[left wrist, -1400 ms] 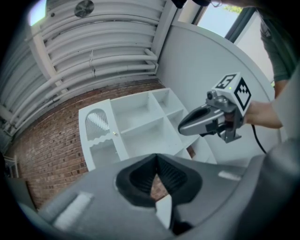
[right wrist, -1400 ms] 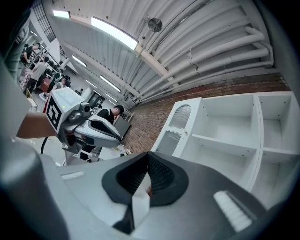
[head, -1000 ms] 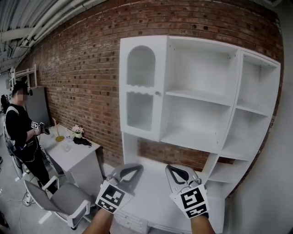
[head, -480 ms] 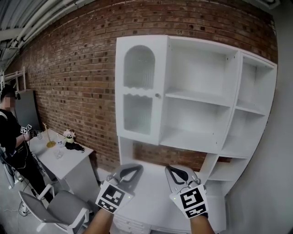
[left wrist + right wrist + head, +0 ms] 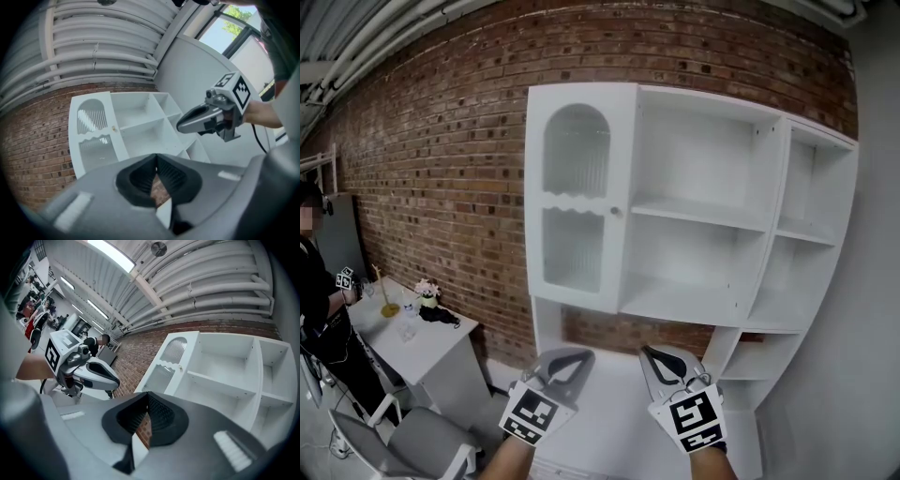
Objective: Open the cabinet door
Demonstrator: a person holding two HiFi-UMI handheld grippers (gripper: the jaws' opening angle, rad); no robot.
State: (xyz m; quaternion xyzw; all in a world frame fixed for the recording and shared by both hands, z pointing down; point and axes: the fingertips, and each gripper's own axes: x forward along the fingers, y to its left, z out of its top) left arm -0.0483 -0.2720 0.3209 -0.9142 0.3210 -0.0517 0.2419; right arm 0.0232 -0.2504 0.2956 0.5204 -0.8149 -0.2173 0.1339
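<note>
The white cabinet (image 5: 780,216) stands against the brick wall (image 5: 441,150). Its door (image 5: 578,197), the tall panel with the arched ribbed window at the left side, is fully shut. The small knob (image 5: 616,212) sits on the door's right edge, at middle height.

Compared with one second before, the whole cabinet lies more to the left in the head view. The person (image 5: 313,281) beside the side table (image 5: 441,349) is now almost out of the picture. So the view has turned a little to the right (or the wearer has stepped; I cannot tell which). The grippers themselves keep nearly the same low place.

The left gripper (image 5: 567,361) and the right gripper (image 5: 666,361) hang side by side above the white surface (image 5: 609,417), well apart from the door. In each gripper view the jaws are closed tip to tip, with nothing between them.

In my judgement the task is not really begun; only the approach is being set up. The jaws must first open before one gripper can take the knob and pull.
</note>
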